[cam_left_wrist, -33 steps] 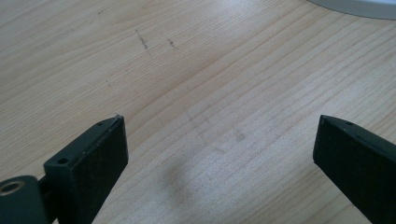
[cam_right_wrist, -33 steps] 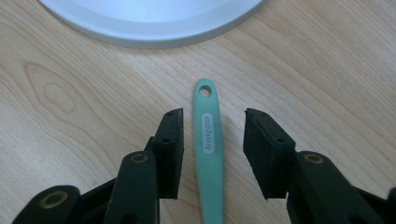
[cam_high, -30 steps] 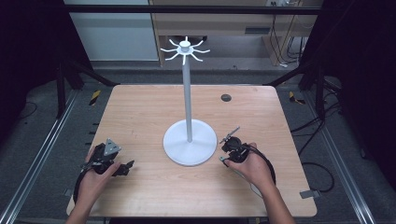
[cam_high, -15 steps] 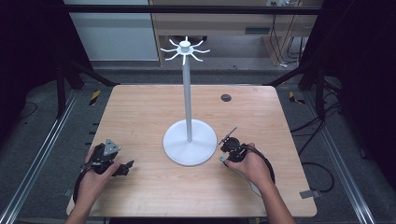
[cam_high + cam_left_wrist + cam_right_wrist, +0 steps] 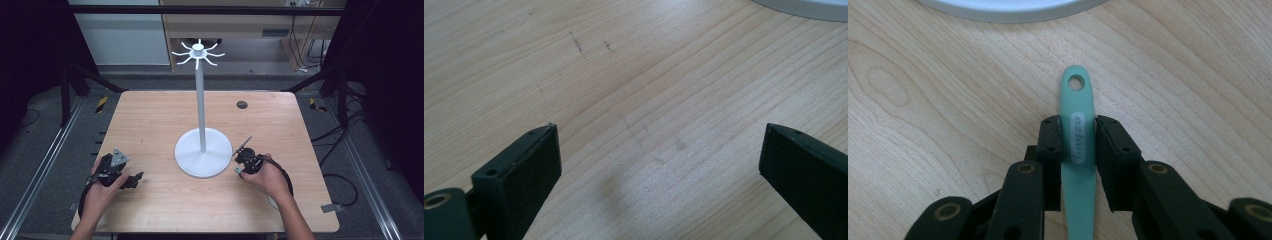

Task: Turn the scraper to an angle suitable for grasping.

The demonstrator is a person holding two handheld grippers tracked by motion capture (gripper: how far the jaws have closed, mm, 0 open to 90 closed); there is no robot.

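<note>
Dark floor and metal rails ring one pale wooden bench (image 5: 150,115), lit from above, with a cabinet and cables behind it. At its near left corner, from the high view, the left gripper (image 5: 131,180) rests on the wood under the person's left hand (image 5: 97,195), close to the left edge; its own view adds what that angle hides, two black jaws spread wide with bare grain between them and nothing held. Open wood runs from there to the middle, where a single white stand (image 5: 202,107) rises from a round base to a crown of short prongs. Just right of that base the right gripper (image 5: 243,161) lies under the right hand (image 5: 267,177), and from above I cannot tell what it carries. Its own view settles that: the jaws are closed on one green handle (image 5: 1079,150), flat, with a hole at its tip, pointing toward the base rim. One small dark disc (image 5: 242,104) sits far back.
</note>
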